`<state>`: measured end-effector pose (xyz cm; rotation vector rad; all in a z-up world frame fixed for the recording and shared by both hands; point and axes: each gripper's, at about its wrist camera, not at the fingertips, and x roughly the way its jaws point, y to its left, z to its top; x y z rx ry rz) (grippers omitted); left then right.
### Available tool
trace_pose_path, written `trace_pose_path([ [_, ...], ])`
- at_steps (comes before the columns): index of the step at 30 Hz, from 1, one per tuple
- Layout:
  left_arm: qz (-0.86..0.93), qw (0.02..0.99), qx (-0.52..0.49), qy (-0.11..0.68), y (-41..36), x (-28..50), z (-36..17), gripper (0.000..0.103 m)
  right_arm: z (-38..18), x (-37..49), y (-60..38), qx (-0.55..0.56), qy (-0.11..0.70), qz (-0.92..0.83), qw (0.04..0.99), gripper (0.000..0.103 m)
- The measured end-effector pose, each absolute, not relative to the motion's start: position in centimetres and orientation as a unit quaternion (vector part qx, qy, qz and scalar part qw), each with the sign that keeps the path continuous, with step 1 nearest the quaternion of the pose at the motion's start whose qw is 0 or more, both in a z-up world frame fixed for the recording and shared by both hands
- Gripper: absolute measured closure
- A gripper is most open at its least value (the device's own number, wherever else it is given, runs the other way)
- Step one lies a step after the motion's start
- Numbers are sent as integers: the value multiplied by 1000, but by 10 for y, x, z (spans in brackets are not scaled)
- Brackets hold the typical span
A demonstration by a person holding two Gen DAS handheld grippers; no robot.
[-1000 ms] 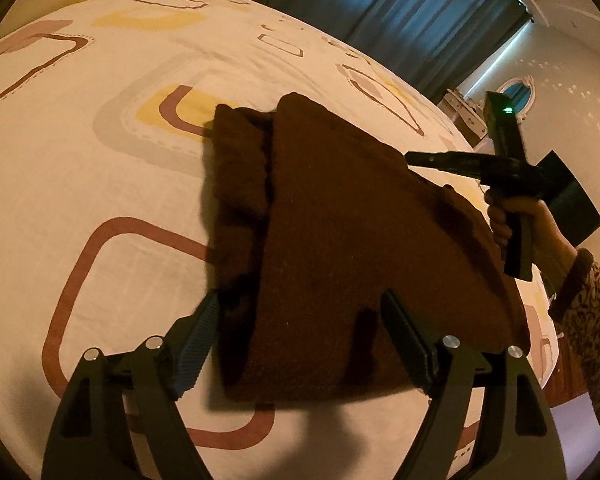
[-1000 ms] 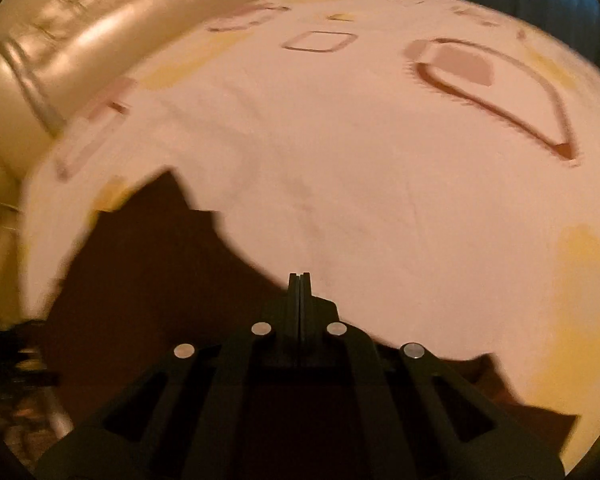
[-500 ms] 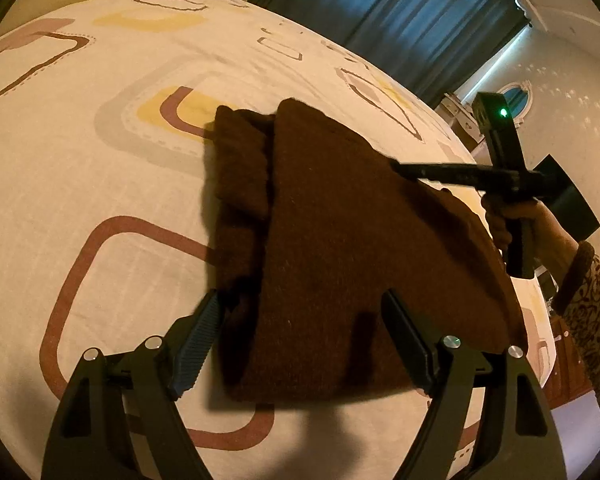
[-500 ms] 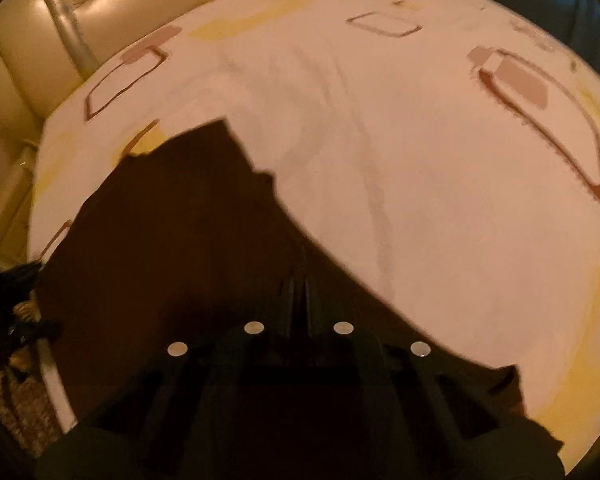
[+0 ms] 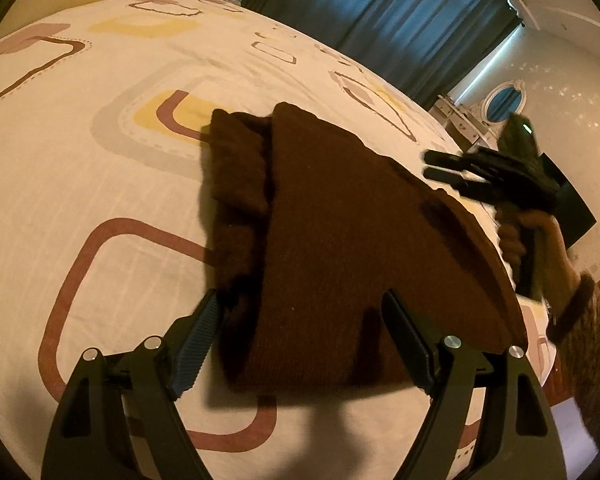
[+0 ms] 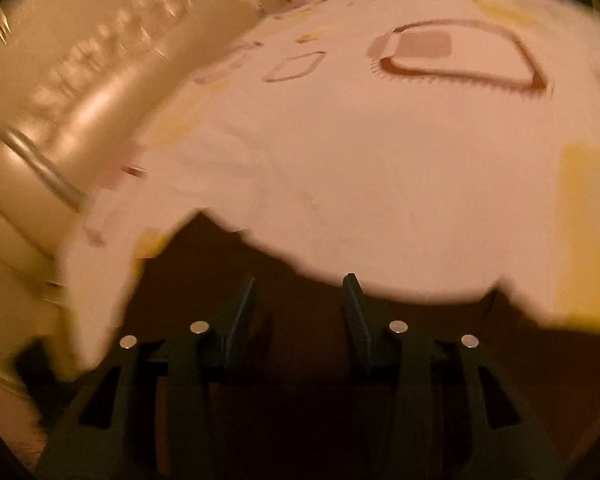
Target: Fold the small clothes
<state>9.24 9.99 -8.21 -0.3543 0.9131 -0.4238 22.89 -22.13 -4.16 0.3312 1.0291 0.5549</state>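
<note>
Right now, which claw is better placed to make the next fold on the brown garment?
Probably left: the left claw hangs open, straddling the brown garment's near edge. The right claw, also open, sits blurred at the far edge.

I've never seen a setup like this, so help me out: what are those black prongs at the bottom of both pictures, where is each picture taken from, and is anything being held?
There is no robot: a person holds a two-finger gripper in each hand, each with its own fisheye camera. One view looks past the left gripper, open above a folded brown garment on a patterned bedsheet; the right gripper shows there too. The other view, blurred, looks along the right gripper, also open. Neither holds anything.
</note>
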Motion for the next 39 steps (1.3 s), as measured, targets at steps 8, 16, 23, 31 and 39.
trace_pose_path([
  [8, -201, 862, -168, 434, 99, 91, -82, 23, -36, 209, -274, 65, 460, 109, 879, 58],
  [16, -198, 867, -155, 431, 95, 90, -82, 21, -61, 202, -358, 177, 469, 9, 865, 46],
  [23, -199, 867, -157, 429, 95, 89, -82, 21, -59, 187, -372, 214, 449, 22, 867, 95],
  [31, -205, 867, -160, 425, 97, 92, -83, 20, -57, 165, -393, 302, 403, 9, 864, 64],
  [39, -211, 862, -183, 422, 103, 94, -84, 20, -35, 91, -331, 375, 382, 164, 829, 50],
])
